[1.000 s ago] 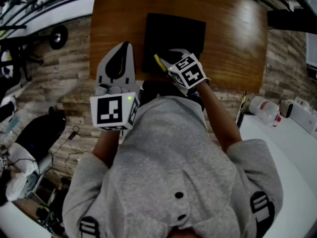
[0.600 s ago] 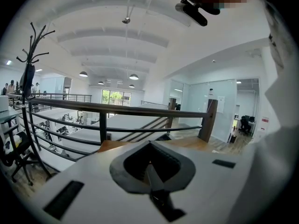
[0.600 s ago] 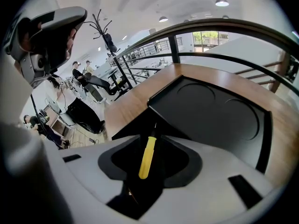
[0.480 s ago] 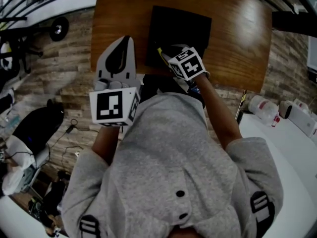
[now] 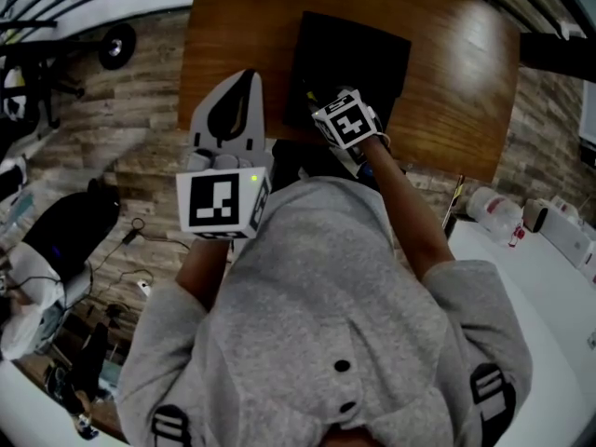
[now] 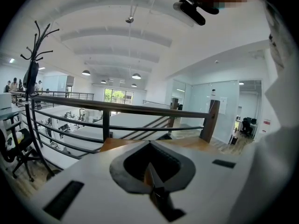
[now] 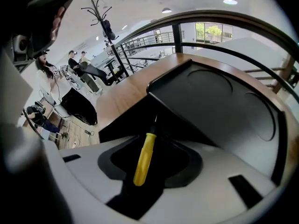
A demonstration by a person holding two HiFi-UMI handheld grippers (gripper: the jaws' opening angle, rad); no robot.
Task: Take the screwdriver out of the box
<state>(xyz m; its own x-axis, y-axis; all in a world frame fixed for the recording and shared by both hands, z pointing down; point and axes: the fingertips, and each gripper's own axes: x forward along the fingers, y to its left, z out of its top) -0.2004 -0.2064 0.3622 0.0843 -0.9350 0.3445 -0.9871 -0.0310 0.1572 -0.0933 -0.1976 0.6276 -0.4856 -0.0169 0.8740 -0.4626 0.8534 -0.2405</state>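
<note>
A black box (image 5: 358, 59) lies on the brown wooden table (image 5: 456, 73). My right gripper (image 5: 328, 105) hangs over the box's near edge. It is shut on the yellow-handled screwdriver (image 7: 143, 160). The handle lies between the jaws of the right gripper (image 7: 148, 146), and its thin shaft points toward the dark box (image 7: 219, 106). In the head view the gripper hides most of the screwdriver. My left gripper (image 5: 244, 80) is held up at the table's near left edge, left of the box. It is shut with nothing in it. In its own view the left gripper (image 6: 149, 169) faces the railing.
A dark railing (image 6: 117, 108) runs beyond the table's far side. A coat stand (image 6: 35, 69) stands at the left. A white table (image 5: 549, 277) with bottles (image 5: 492, 208) is at the right. A black bag (image 5: 70, 236) lies on the floor at the left, and people stand in the background.
My right gripper has shifted slightly left and farther over the box's near edge, still holding the screwdriver. The left gripper has stayed put.
</note>
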